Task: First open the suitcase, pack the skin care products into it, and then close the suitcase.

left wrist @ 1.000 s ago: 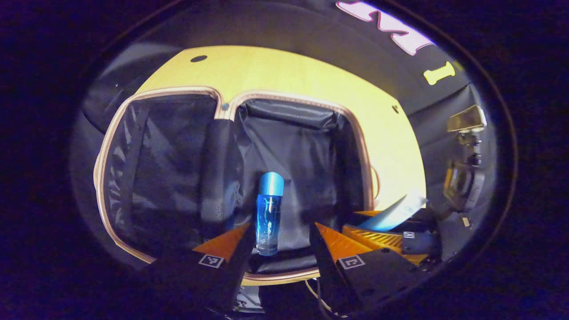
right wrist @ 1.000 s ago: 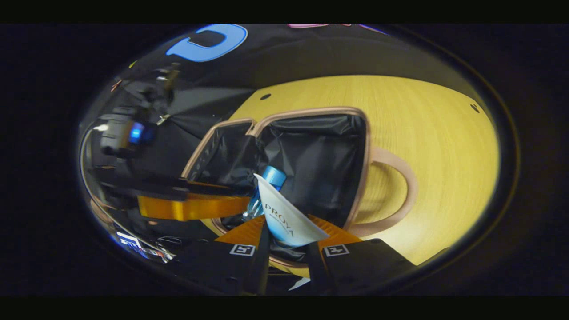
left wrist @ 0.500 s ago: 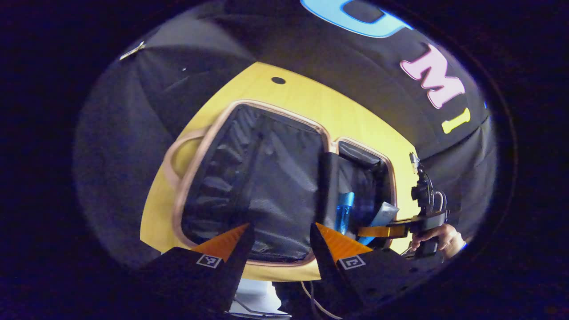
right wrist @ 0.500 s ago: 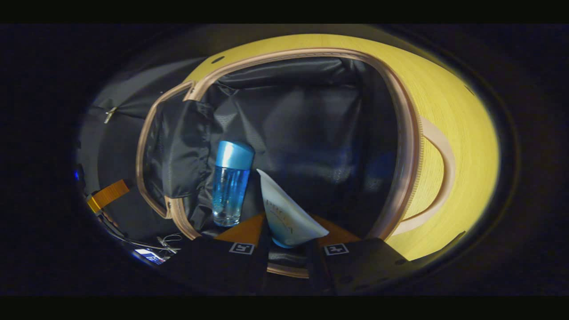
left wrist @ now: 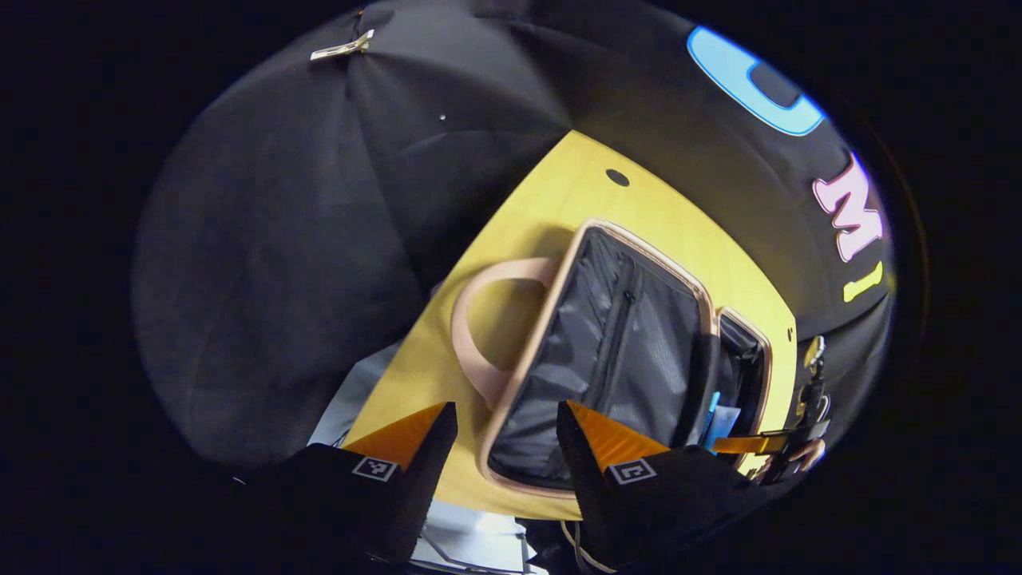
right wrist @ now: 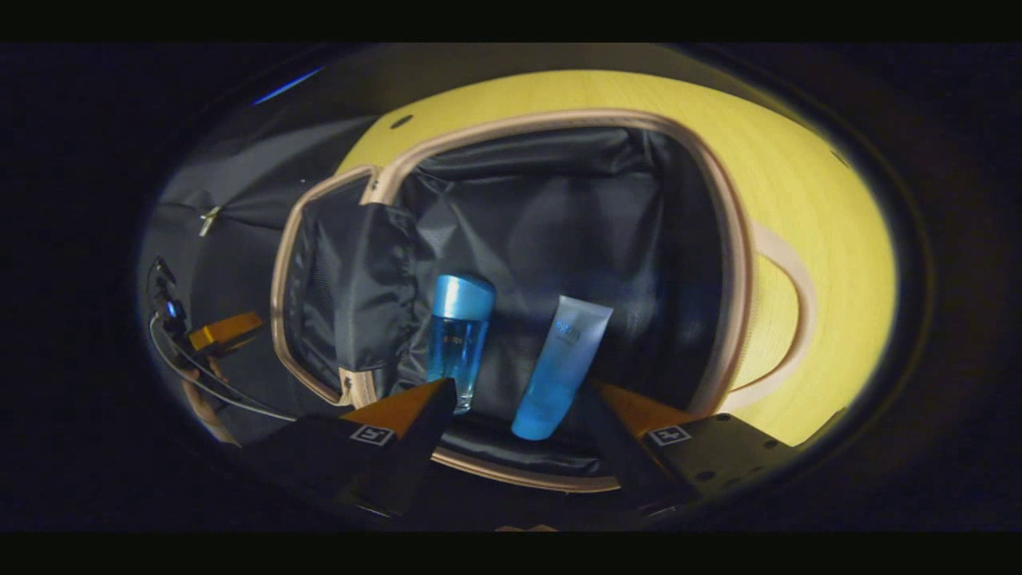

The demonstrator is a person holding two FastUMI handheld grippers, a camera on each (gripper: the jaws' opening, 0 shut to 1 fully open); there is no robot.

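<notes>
Inside the open suitcase a bottle and tube lie side by side, right gripper spread apart, left gripper likewise released.

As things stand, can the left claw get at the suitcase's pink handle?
Probably yes: the left claw is open, and the handle lies flat on the table just ahead, uncovered.

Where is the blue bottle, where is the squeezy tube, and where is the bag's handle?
blue bottle [right wrist: 455, 351]: right gripper view, on its clear blue body below the cap.
tube [right wrist: 559, 371]: right gripper view, on the middle of its body.
suitcase handle [left wrist: 467, 335]: left gripper view, on the curved beige loop lying on the table.
</notes>
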